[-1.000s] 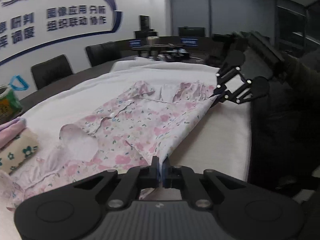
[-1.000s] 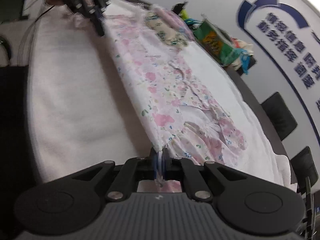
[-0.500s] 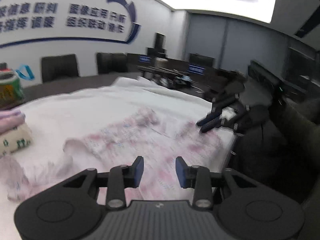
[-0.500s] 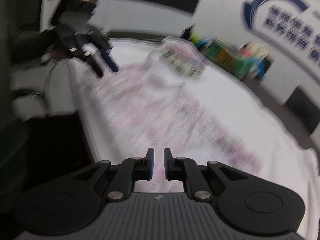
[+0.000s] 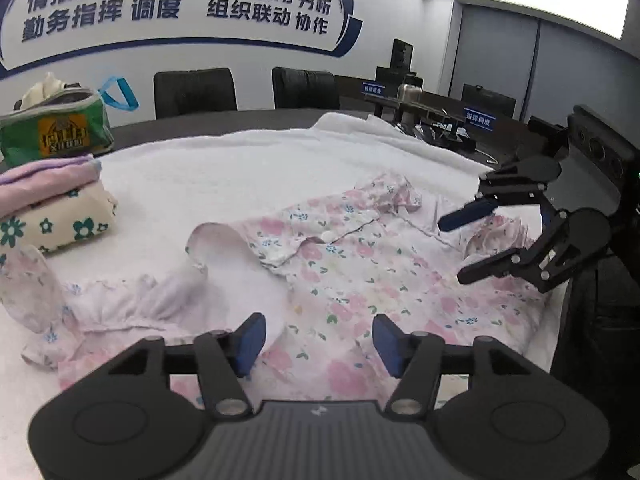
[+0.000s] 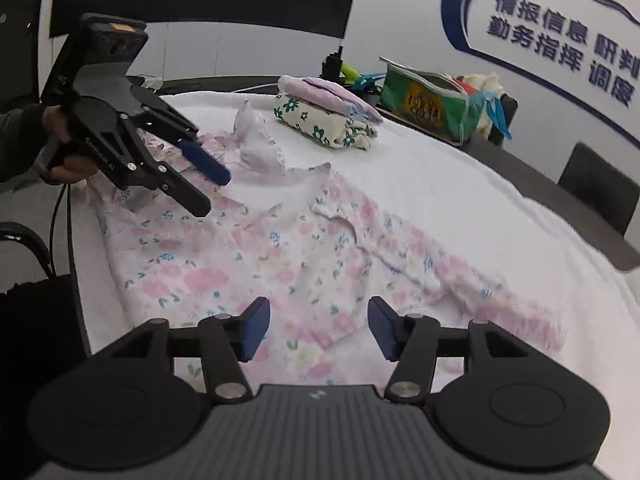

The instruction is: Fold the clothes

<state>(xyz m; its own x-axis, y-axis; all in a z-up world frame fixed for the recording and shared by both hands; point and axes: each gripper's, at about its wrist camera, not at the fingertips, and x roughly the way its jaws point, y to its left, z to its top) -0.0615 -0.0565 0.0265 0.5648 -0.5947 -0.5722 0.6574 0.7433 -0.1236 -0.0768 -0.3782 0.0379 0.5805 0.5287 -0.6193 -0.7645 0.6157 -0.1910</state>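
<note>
White towel (image 5: pixel 224 168) covers the table, and our flowery dress (image 5: pixel 360 280) lies on it, lumpy. If we fold now, bumps get trapped. Our left gripper (image 5: pixel 318 338) and right gripper (image 6: pixel 316 330) have just opened, holding nothing.

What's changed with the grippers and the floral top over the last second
Both let go. The left gripper and right gripper, each pinching the hem of the floral top before, have just been opening, nothing between their jaws. The top now lies flat on the white towel. The folded stack and green bag stayed put.
</note>
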